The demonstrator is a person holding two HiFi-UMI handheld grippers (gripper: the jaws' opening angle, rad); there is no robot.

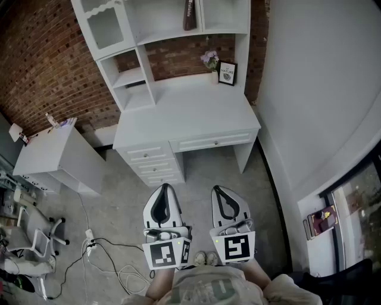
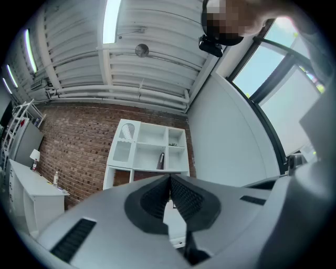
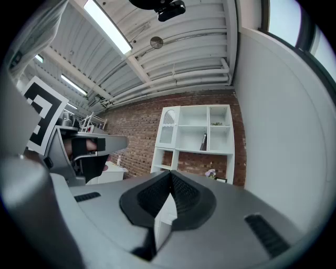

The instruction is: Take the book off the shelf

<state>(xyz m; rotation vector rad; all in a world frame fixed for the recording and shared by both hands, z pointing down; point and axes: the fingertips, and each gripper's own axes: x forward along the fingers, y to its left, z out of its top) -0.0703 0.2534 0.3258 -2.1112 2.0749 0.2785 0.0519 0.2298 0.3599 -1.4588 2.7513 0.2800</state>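
Head view: the book [image 1: 189,15] stands in the hutch's [image 1: 169,36] upper compartment, well apart from the left gripper [image 1: 165,189] and right gripper [image 1: 218,192]; step closer first. Left gripper view: the left gripper's jaws are pressed together with nothing between them. Right gripper view: the right gripper's jaws are likewise closed on nothing; spread them before reaching for the spine.

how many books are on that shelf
1: a dark book in the white shelf's middle compartment, near its right wall. The left door could hide more.
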